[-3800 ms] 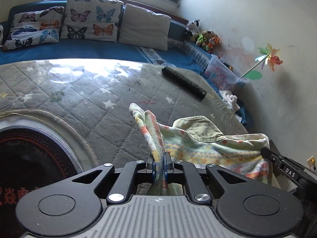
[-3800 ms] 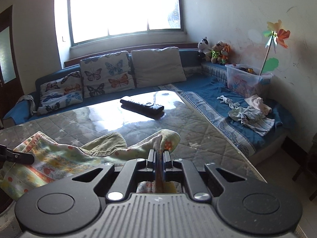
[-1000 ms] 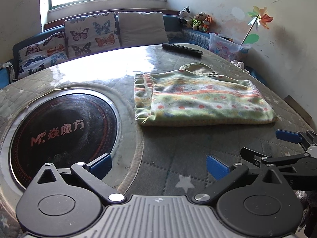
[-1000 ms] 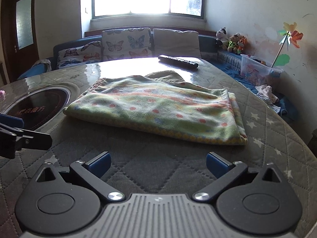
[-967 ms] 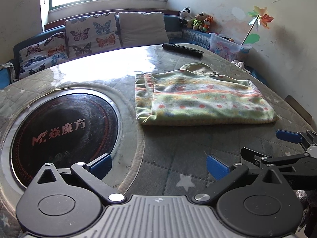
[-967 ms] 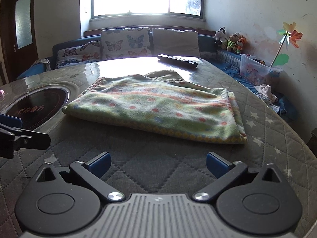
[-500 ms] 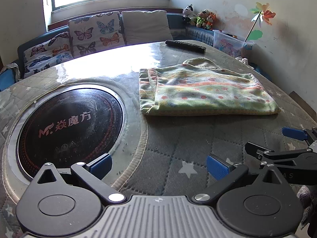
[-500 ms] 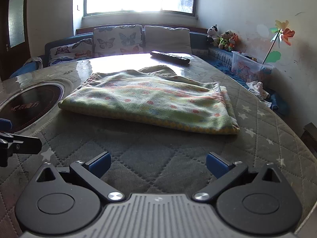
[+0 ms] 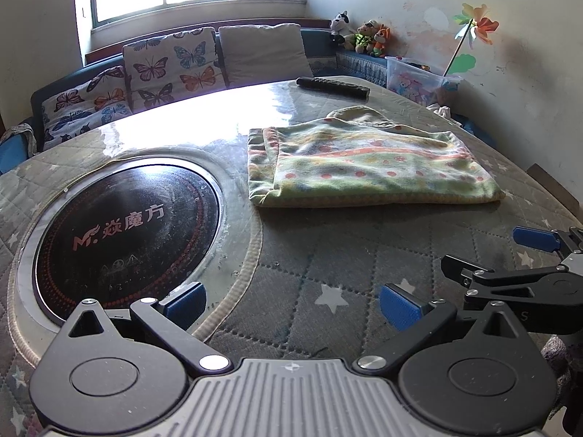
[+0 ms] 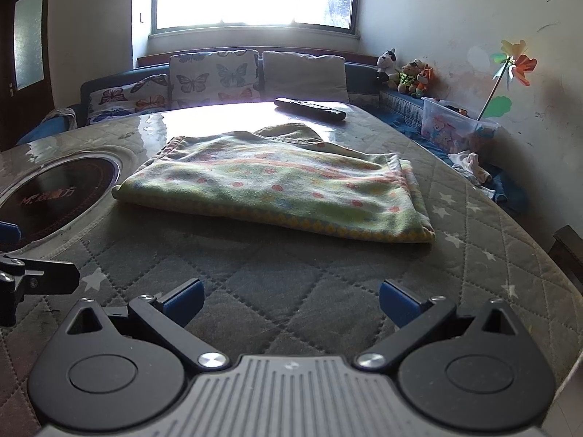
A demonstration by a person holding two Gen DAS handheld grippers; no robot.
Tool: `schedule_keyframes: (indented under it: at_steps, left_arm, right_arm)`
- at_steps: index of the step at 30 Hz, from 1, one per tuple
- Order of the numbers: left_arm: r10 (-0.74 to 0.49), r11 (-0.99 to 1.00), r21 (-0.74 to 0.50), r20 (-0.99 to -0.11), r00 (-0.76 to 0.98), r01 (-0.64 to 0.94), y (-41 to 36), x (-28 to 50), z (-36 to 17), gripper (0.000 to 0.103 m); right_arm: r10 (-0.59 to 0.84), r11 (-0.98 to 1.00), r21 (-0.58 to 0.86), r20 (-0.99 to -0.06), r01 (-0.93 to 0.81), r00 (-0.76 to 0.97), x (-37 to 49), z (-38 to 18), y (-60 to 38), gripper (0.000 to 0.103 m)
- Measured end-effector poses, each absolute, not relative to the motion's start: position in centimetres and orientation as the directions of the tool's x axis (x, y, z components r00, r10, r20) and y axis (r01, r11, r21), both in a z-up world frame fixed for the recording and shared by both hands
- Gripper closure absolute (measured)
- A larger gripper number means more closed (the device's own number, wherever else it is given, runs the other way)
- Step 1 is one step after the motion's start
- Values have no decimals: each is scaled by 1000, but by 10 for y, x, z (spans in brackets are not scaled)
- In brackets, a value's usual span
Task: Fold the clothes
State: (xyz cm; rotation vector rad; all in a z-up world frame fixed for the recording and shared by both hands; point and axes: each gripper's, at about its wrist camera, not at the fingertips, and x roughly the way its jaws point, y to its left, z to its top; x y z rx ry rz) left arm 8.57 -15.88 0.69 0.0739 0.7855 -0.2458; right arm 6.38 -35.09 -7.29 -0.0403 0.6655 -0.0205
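Observation:
A folded green garment with red dots and orange stripes lies flat on the quilted table cover. An olive inner flap sticks out at its far edge. My left gripper hovers low over the table, well short of the garment, open with nothing between its blue pads. My right gripper is likewise open and empty, facing the garment's near folded edge from a distance. In the left wrist view the right gripper appears at the right edge. Both are apart from the cloth.
A round black cooktop is set into the table left of the garment. A black remote lies at the table's far side. Behind stand a blue sofa with butterfly cushions, a toy bin and a pinwheel.
3.8 s ago both grippers were shut on the garment's edges. It now lies folded on the table, both grippers are open, and they have drawn back toward the near edge.

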Motion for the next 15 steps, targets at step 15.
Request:
schedule_keyframes:
  at_steps: [15]
  left_arm:
    - [-197, 965, -17, -702, 685, 260, -165, 77, 10, 0]
  right_arm:
    - [-37, 999, -35, -613, 19, 789, 60, -72, -352, 0]
